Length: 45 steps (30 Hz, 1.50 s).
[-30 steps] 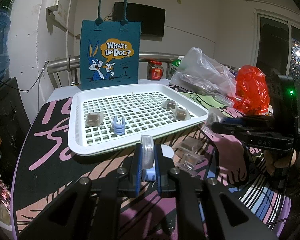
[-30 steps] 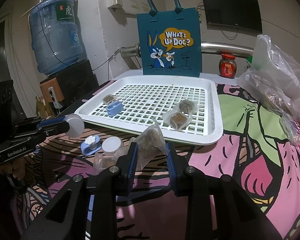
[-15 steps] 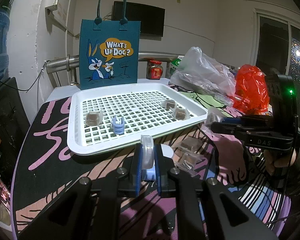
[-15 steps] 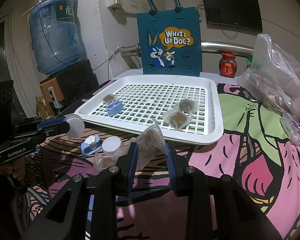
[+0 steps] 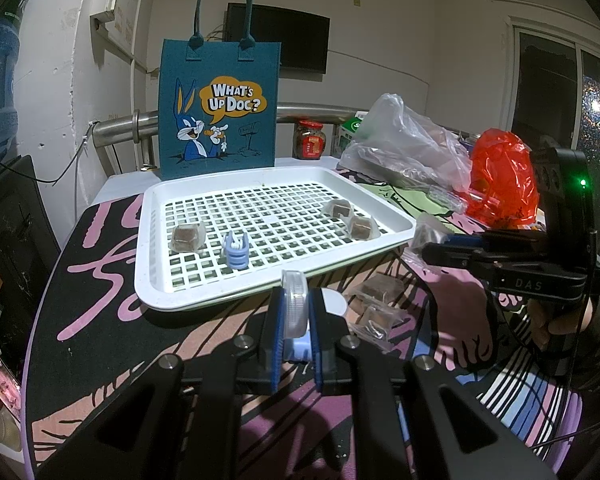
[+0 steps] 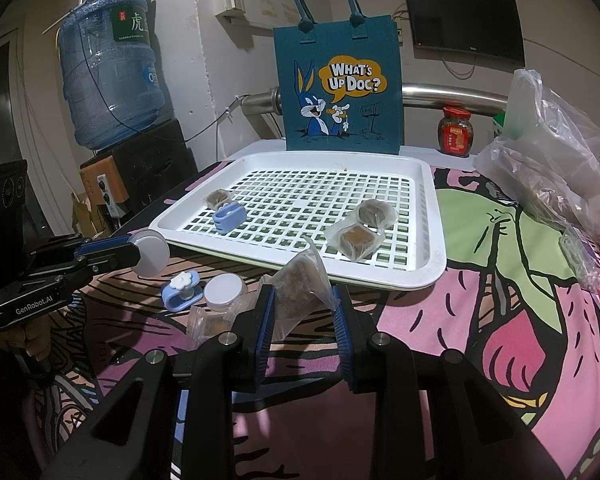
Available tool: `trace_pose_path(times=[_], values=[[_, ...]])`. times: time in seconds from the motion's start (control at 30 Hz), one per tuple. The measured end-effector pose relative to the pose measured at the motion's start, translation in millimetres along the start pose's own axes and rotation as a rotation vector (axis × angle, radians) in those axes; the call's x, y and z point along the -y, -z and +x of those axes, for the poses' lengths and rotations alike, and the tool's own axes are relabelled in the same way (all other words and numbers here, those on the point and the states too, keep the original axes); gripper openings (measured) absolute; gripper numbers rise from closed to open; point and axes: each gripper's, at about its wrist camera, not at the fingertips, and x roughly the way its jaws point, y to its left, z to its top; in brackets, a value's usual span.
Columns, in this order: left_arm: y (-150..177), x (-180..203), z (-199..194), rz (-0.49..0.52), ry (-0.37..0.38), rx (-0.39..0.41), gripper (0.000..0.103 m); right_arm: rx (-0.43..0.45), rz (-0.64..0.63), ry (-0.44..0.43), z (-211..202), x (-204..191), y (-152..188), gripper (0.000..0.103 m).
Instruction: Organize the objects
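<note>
While the left claw [image 5: 296,312] stays clamped on a round white lid [image 5: 295,303] held on edge above the bench [image 5: 100,320], the right claw [image 6: 303,312] keeps pinching a clear packet with a brown block [image 6: 298,286] just before the white slotted tray [image 6: 432,216]. Behind the tray stands a teal tote [image 6: 338,84] reading "WHAT'S UP DOC?". "GenRobot.AI" marks the left handle, "DAS" the right. Nothing has visibly shifted since a second ago.
</note>
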Motion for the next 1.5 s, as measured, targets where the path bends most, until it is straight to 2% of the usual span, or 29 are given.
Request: trace_pose_path(times=[0.7, 0.9, 1.17, 1.33, 1.5], values=[[0, 0, 1, -0.003, 0.006, -0.006, 0.011, -0.001, 0.002, 0.000, -1, 0, 0, 0.027], [-3, -9, -1, -0.042, 0.024, -0.005, 0.011, -0.003, 0.042, -0.040, -1, 6, -4, 0.027], [-32, -37, -17, -0.072, -0.034, 0.063, 0.011, 0.081, 0.088, -0.056, -17, 20, -37, 0.027], [-46, -46, -11, -0.061, -0.071, 0.068, 0.011, 0.121, 0.115, -0.076, -17, 27, -64, 0.027], [-58, -48, 7, -0.039, -0.097, 0.056, 0.011, 0.123, 0.158, -0.105, -1, 32, -83, 0.027]])
